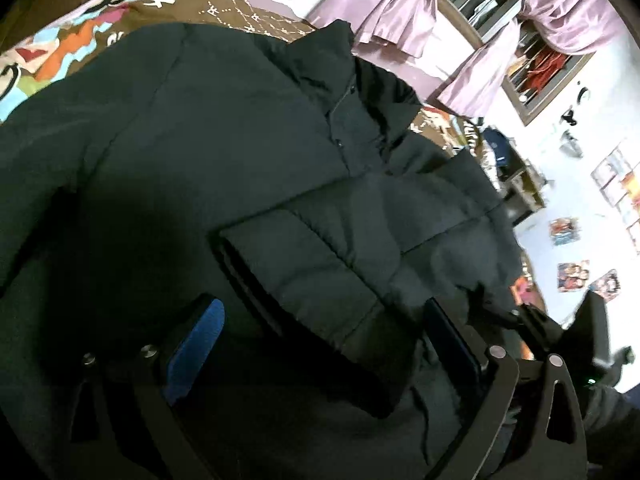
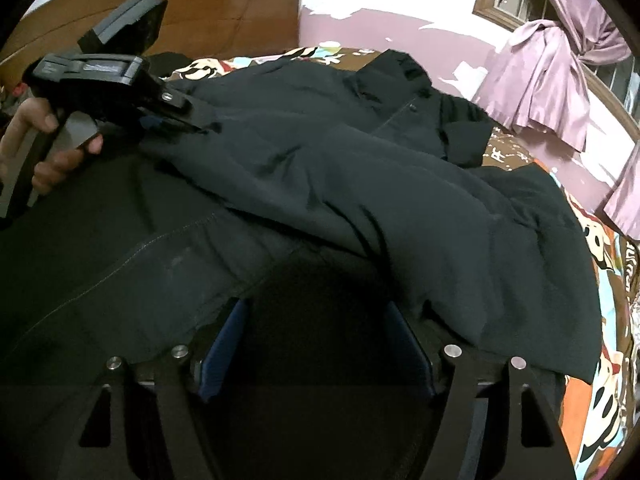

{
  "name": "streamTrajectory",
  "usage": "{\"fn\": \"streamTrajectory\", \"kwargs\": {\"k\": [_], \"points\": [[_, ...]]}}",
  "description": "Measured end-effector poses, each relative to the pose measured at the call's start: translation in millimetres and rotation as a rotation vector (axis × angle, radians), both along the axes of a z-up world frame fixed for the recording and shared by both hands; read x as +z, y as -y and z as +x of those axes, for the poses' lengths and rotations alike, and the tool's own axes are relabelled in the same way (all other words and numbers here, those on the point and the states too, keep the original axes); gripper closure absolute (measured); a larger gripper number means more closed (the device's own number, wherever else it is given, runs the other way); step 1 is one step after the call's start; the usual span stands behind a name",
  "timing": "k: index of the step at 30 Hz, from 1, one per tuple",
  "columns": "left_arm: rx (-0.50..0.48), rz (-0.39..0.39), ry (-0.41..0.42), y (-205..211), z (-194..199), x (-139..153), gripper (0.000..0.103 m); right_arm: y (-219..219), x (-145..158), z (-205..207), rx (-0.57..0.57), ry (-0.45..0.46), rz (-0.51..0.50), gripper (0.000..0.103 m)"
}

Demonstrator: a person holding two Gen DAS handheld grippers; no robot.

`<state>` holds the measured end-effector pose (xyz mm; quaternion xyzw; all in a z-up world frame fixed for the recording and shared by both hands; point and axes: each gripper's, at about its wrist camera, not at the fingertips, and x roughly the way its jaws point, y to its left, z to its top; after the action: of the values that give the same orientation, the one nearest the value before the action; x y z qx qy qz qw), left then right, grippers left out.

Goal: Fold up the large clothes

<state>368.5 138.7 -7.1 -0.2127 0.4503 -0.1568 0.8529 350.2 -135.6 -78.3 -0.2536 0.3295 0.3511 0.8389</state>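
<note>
Up close in the left wrist view, the left claw (image 1: 320, 344) stands wide, its blue pads (image 1: 196, 344) apart on either side of a folded-over sleeve of the dark padded jacket (image 1: 200, 140), which spreads ahead of it across the patterned bed cover (image 1: 60, 48), collar farthest off. Seen from the right wrist, the right claw (image 2: 316, 344) is also parted with nothing pinched, dark jacket cloth lying just ahead and under it; beyond to its left, a hand (image 2: 36, 152) holds the left claw over the jacket.

No legible text on bedsheet (image 2: 500, 156).
</note>
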Motion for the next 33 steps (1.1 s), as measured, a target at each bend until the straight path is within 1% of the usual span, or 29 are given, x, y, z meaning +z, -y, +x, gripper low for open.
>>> {"fn": "streamTrajectory", "kwargs": {"k": [1, 2, 3, 4, 5, 6, 7, 8, 9, 11, 12, 13, 14, 15, 17, 18, 20, 23, 25, 26, 27, 28, 30, 31, 32, 33], "points": [[0.025, 0.005, 0.006, -1.6, -1.1, 0.2, 0.024, 1.3, 2.1, -2.3, -0.009, 0.016, 0.011, 0.033], [0.047, -0.007, 0.004, -3.9, -1.5, -0.9, 0.046, 2.9, 4.3, -5.0, -0.020, 0.032, 0.025, 0.033], [0.068, -0.016, -0.014, -6.5, -0.8, -3.8, 0.057, 5.0, 5.9, -9.3, -0.027, 0.041, 0.037, 0.033], [0.091, -0.013, -0.024, -8.6, -1.6, -6.0, 0.062, 5.8, 9.2, -10.2, -0.036, 0.056, 0.056, 0.033], [0.110, 0.004, -0.024, -8.4, -2.5, -7.3, 0.083, 6.8, 12.8, -12.6, -0.042, 0.071, 0.072, 0.033], [0.129, 0.037, -0.024, -9.4, -3.1, -9.2, 0.093, 7.1, 16.5, -13.9, -0.045, 0.085, 0.085, 0.033], [0.143, 0.052, -0.014, -10.7, -3.5, -8.9, 0.096, 8.0, 21.2, -17.1, -0.049, 0.103, 0.101, 0.033], [0.159, 0.052, 0.015, -11.4, -5.9, -5.9, 0.099, 8.0, 24.9, -18.7, -0.050, 0.116, 0.117, 0.033], [0.176, 0.067, 0.056, -11.7, -9.9, 0.1, 0.101, 6.9, 30.3, -19.1, -0.051, 0.133, 0.139, 0.033], [0.205, 0.128, 0.163, -11.3, -20.5, 19.9, 0.101, 1.6, 38.4, -15.9, -0.053, 0.158, 0.161, 0.033], [0.209, 0.154, 0.198, -10.6, -22.1, 26.3, 0.101, -2.4, 41.8, -13.8, -0.051, 0.167, 0.165, 0.032], [0.217, 0.206, 0.252, -9.3, -27.1, 36.8, 0.101, -9.6, 45.5, -8.7, -0.049, 0.175, 0.165, 0.032], [0.220, 0.244, 0.285, -6.6, -27.9, 42.6, 0.101, -16.1, 47.8, -3.8, -0.052, 0.180, 0.162, 0.032], [0.222, 0.311, 0.325, -4.5, -29.7, 49.6, 0.101, -22.2, 49.1, 1.0, -0.059, 0.184, 0.158, 0.030], [0.225, 0.382, 0.342, -2.0, -24.7, 52.5, 0.101, -37.1, 49.2, 13.4, -0.068, 0.185, 0.141, 0.028], [0.232, 0.408, 0.332, -4.6, -22.0, 50.4, 0.101, -44.7, 47.8, 21.2, -0.069, 0.178, 0.129, 0.025], [0.239, 0.424, 0.288, -9.2, -14.8, 39.2, 0.101, -59.2, 41.0, 41.8, -0.076, 0.138, 0.115, 0.025], [0.262, 0.397, 0.215, -21.5, -7.6, 17.8, 0.101, -69.1, 22.5, 69.1, -0.129, 0.068, 0.094, 0.025], [0.274, 0.377, 0.168, -26.1, -1.3, 4.4, 0.101, -68.8, 10.0, 82.3, -0.151, -0.005, 0.085, 0.024], [0.275, 0.370, 0.149, -27.4, 1.7, 0.6, 0.101, -68.7, 3.8, 87.3, -0.153, -0.045, 0.074, 0.020], [0.274, 0.363, 0.135, -31.0, 1.8, 0.5, 0.101, -68.7, -2.3, 92.8, -0.156, -0.085, 0.062, 0.013], [0.272, 0.356, 0.124, -33.6, 0.3, 0.0, 0.101, -67.8, -6.9, 97.5, -0.160, -0.117, 0.060, 0.010], [0.272, 0.344, 0.093, -37.3, 0.4, -3.7, 0.097, -65.0, -12.5, 103.5, -0.153, -0.167, 0.072, 0.005], [0.272, 0.330, 0.084, -39.2, -1.0, -5.1, 0.096, -64.4, -15.0, 104.0, -0.149, -0.177, 0.074, 0.003], [0.273, 0.304, 0.079, -41.6, -3.3, -6.3, 0.093, -63.8, -18.1, 103.6, -0.146, -0.182, 0.075, 0.002], [0.274, 0.272, 0.076, -45.3, -6.3, -6.8, 0.091, -64.1, -20.8, 102.3, -0.144, -0.178, 0.071, 0.001]]}}
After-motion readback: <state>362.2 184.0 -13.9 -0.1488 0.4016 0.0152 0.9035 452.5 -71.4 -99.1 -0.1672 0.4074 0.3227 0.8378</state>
